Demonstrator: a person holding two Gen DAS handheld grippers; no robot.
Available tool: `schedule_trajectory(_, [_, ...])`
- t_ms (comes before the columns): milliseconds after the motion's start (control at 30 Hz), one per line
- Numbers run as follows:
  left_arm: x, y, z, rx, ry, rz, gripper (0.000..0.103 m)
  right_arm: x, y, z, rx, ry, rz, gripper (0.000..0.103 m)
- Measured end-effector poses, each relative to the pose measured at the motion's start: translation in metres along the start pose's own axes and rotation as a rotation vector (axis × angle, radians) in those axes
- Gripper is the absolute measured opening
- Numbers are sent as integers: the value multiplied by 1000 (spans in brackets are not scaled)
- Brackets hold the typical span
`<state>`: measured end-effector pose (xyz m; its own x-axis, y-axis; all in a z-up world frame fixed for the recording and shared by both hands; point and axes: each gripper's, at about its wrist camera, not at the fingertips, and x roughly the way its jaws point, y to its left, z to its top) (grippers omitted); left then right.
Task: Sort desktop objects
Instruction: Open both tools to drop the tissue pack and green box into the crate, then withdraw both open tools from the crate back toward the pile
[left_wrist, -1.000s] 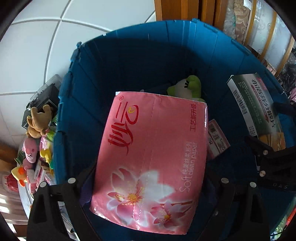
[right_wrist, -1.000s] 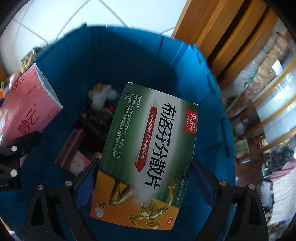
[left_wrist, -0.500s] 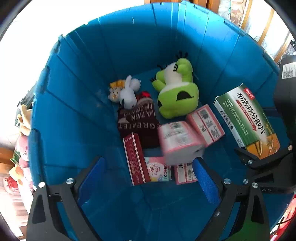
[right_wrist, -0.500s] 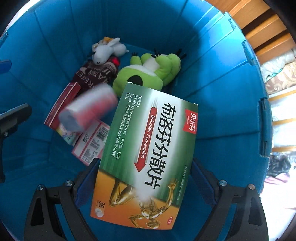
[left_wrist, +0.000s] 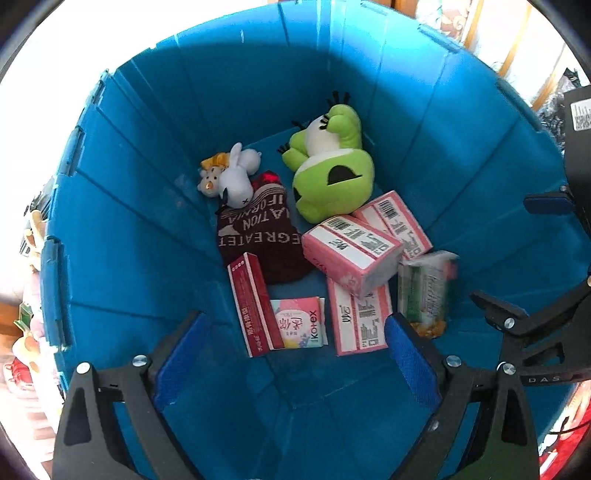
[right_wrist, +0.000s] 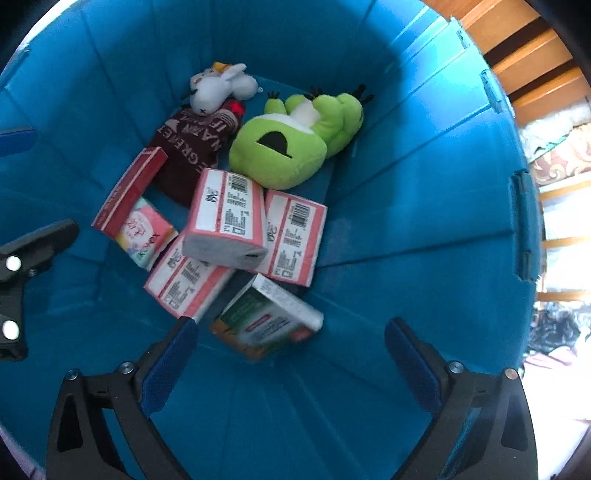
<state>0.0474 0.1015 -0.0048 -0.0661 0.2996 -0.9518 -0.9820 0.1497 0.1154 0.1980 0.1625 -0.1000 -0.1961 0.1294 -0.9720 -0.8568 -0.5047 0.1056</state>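
Observation:
Both grippers hang open and empty over a deep blue bin. My left gripper is above the bin's near side. My right gripper is above a green and orange medicine box, which is blurred at the bin bottom and also shows in the left wrist view. A pink tissue pack lies on top of two other pink packs. A green plush frog, a white plush toy, a dark red knit item, a red box and a Kotex pack lie in the bin.
Small toys sit outside the bin on the left. Wooden furniture stands beyond the bin's right rim. The right gripper's black frame shows at the right in the left wrist view.
The left gripper let go of the pink tissue pack, which fell onto the other packs. The right gripper then opened and the medicine box dropped to the bin bottom.

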Motion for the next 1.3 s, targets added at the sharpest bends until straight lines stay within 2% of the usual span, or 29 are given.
schedule_trajectory(200, [-27, -7, -14, 53, -90, 9, 97, -20, 3, -16, 5, -45, 6, 103])
schedule_trajectory(433, [-53, -9, -31, 79, -157, 17, 97, -43, 5, -33, 17, -106, 38, 103])
schedule_trajectory(800, [-101, 13, -54, 70, -299, 29, 97, -81, 20, -43, 53, -228, 91, 103])
schedule_trajectory(1067, [-136, 60, -83, 30, -390, 60, 97, -113, 62, -31, 1, -297, 98, 103])
schedule_trajectory(1300, [-153, 139, -128, -76, -451, 127, 97, -147, 128, -13, -68, -402, 170, 103])
